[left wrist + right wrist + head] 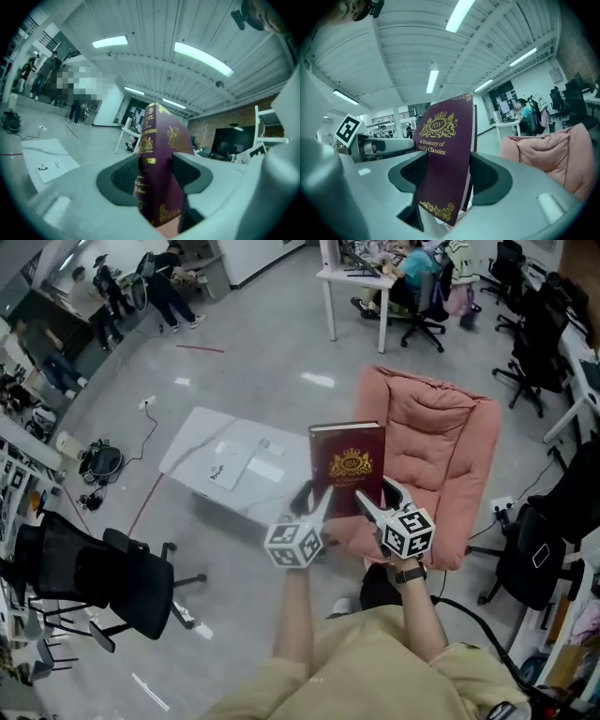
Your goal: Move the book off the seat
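Note:
A maroon hardcover book [347, 467] with a gold crest stands upright in the air, held up in front of the pink cushioned seat [441, 456]. My left gripper [322, 507] is shut on its lower left edge, and in the left gripper view the spine of the book [157, 168] sits clamped between the dark pads. My right gripper [367, 505] is shut on the lower right edge. In the right gripper view the book's cover [443, 168] fills the gap between the jaws. The seat holds nothing.
A low white table [239, 465] with papers stands left of the seat. A black office chair [103, 577] is at the near left. More office chairs [539, 343] and desks line the right side. People stand at the far back left [169, 287].

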### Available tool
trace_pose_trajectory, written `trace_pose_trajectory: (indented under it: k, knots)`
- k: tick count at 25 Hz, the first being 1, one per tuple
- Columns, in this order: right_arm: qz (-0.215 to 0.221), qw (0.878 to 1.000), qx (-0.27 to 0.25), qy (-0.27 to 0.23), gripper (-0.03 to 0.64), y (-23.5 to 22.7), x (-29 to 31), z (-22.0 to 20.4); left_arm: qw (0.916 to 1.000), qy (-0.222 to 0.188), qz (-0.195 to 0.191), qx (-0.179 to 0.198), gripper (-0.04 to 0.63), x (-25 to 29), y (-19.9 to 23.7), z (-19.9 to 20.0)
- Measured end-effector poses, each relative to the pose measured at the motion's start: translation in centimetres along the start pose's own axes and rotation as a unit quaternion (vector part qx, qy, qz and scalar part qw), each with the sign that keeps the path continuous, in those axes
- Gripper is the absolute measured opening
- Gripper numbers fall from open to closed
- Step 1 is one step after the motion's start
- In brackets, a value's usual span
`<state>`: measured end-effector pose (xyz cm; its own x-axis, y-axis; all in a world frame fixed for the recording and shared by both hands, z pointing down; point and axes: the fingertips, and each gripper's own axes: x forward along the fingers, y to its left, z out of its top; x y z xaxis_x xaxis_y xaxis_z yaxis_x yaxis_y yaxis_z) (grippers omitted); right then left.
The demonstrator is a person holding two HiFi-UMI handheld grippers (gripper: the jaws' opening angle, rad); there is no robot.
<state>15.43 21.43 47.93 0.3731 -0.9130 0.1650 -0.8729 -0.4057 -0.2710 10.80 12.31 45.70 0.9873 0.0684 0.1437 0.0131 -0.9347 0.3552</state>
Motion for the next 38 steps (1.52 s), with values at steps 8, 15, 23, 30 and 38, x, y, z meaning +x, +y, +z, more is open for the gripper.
trace_pose_trajectory:
  k: [8, 15, 23, 30, 38]
  knots:
    - [0.143, 0.987, -0.072, -0.016, 0.272, 7.9, 6.9, 5.3, 0.9888, -0.094, 0.114, 0.018, 0.221, -6.5, 5.3, 7.2]
    - [0.286, 0.954, -0.090, -0.001, 0.272, 13.8, 12.2, 7.3, 0.9617, -0.124, 0.243, 0.027, 0.220, -11.4, 8.8, 10.7]
    - [0.451, 0.886, -0.103, 0.015, 0.275, 22.7, 12.5, 3.4, 0.9122, -0.133, 0.387, 0.012, 0.218, -20.9, 9.5, 7.8]
    - [0.525, 0.842, -0.124, 0.030, 0.288, 34.5, 14.9, -0.7, 0.8766, -0.167, 0.451, -0.009, 0.216, -31.6, 15.0, 6.2]
    - [0.544, 0.822, -0.170, 0.028, 0.319, 52.6, 17.9, -2.6, 0.8546, -0.236, 0.462, -0.008, 0.218, -48.0, 23.7, 10.3]
